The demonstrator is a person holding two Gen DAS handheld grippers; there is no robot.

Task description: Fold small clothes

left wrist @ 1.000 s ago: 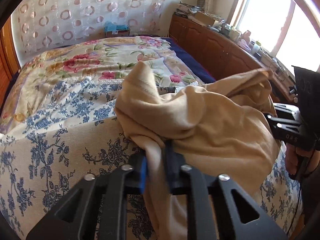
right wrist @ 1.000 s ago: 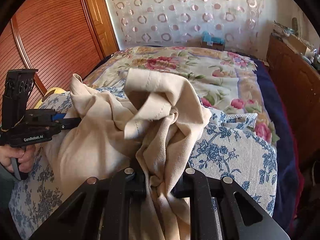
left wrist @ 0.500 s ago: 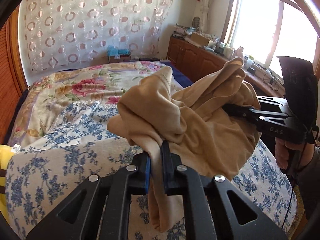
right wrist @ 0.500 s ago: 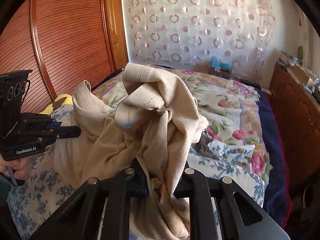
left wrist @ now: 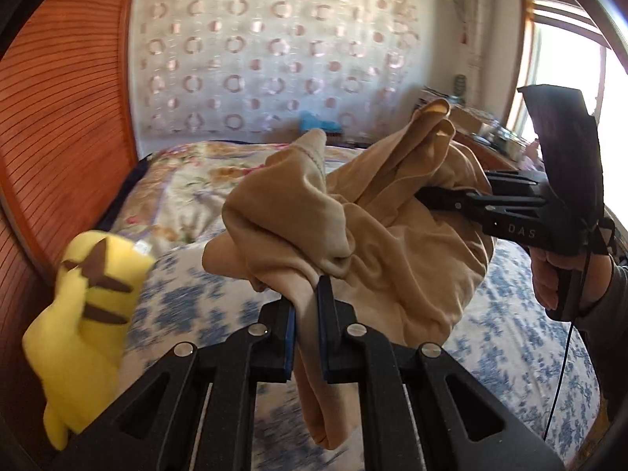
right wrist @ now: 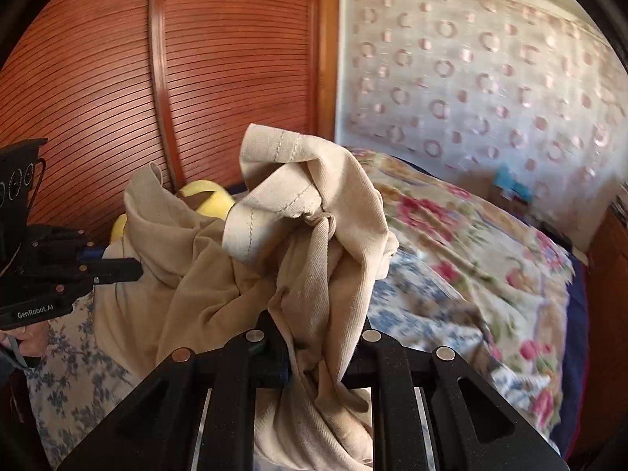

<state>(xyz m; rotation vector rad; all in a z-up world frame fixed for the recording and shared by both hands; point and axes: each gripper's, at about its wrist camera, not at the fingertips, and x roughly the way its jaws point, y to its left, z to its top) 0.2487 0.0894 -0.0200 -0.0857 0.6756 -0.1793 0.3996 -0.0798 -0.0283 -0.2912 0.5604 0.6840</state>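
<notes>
The beige garment [left wrist: 392, 243] is rising off the bed [left wrist: 510, 333], soft, limp, apparently light; left gripper [left wrist: 305, 314] and right gripper [right wrist: 314, 353] are clamping bunched edges.

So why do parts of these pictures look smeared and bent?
Left wrist view: the window glares white, the yellow plush toy and bedspread smear with motion. Right wrist view: the floral quilt blurs; the fisheye lens bows the wardrobe slats.
</notes>
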